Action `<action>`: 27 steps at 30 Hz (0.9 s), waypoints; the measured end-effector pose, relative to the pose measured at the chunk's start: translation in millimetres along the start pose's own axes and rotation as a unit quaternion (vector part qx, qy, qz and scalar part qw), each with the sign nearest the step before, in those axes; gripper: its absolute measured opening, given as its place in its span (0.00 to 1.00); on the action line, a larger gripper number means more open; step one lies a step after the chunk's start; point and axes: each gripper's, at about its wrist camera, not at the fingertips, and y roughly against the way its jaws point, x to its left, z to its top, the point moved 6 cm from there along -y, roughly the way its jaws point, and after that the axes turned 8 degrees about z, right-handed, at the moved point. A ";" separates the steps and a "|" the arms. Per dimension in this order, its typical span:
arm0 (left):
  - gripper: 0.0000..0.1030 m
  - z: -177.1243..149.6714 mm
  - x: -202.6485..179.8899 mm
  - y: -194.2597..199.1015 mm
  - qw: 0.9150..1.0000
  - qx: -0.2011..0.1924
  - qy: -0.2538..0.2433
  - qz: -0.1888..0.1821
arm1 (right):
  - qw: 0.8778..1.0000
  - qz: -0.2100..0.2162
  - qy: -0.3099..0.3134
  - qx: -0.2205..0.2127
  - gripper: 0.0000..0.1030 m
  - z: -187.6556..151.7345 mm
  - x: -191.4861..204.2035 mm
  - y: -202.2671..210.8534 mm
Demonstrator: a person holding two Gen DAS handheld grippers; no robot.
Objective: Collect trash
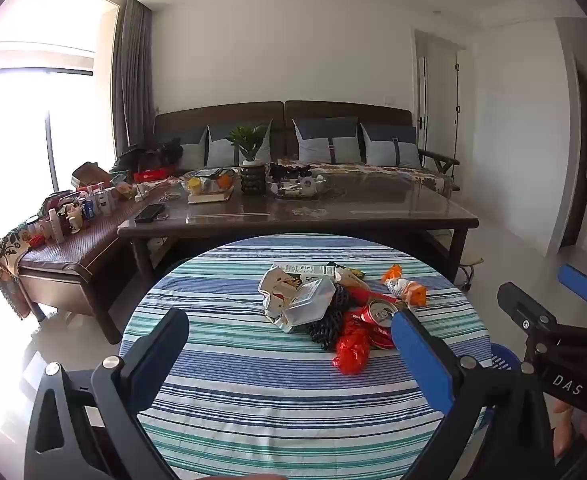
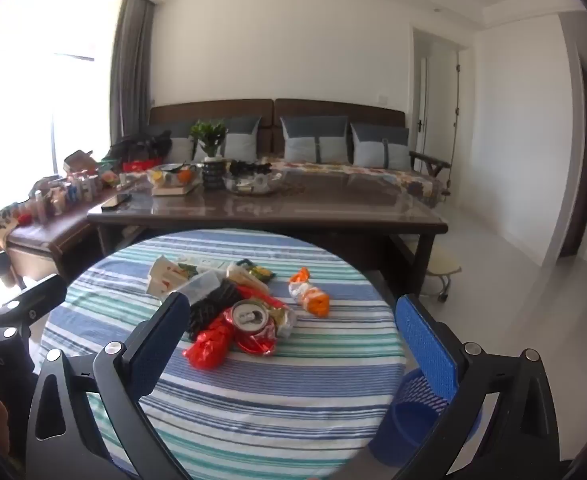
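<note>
Both hand-held grippers sit right up front, tilted a bit downward over the round striped counter (image 1: 253, 380). Left hand-held gripper (image 1: 289, 334) has its jaws spread wide with nothing between them, just bare cloth, and its blue pad lines up with the edge of the trash pile in this view, though I can't tell if it actually touches anything. Right hand-held gripper (image 2: 297, 330) is the same deal, jaws wide apart and gripping nothing; the pile just shows in the gap between them further out. From the left wrist view you can also see the right one poking in at the far right edge, with a bit of fingers (image 1: 565, 432) under it. Trash is all bunched together near the middle of the counter: one crushed red can (image 2: 253, 326) lying with its top facing the camera, one crumpled red bag (image 2: 209, 344) touching it on the left, one black netted thing (image 2: 209, 306) behind that, one clear plastic tub (image 1: 309, 304), one white crumpled wrapper (image 1: 275, 286) at the back left, plus some more packets behind that I can't really count. One orange and white wrapper (image 2: 309, 294) lies apart, off to the right of the pile. One blue basket (image 2: 413, 412) stands on the floor just beside the counter on the right. Behind it all there's a long dark coffee table (image 2: 293, 210) and a sofa (image 2: 333, 120) with four cushions showing.
</note>
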 end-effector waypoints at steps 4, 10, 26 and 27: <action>1.00 -0.7 0.2 -1.6 1.000 0.007 -0.006 0.003 | 1.000 0.000 -0.001 0.000 1.00 -0.4 -0.2 0.7; 1.00 -4.2 2.6 -5.9 1.000 0.007 -0.005 0.002 | 1.000 -0.001 0.000 0.000 1.00 -1.8 0.0 3.7; 1.00 -2.2 -4.9 0.9 1.000 0.001 -0.010 0.001 | 1.000 -0.003 -0.005 -0.005 1.00 3.4 -5.6 6.6; 1.00 -2.3 -4.8 1.1 1.000 0.001 -0.010 0.001 | 1.000 -0.003 -0.004 -0.005 1.00 3.5 -5.8 6.9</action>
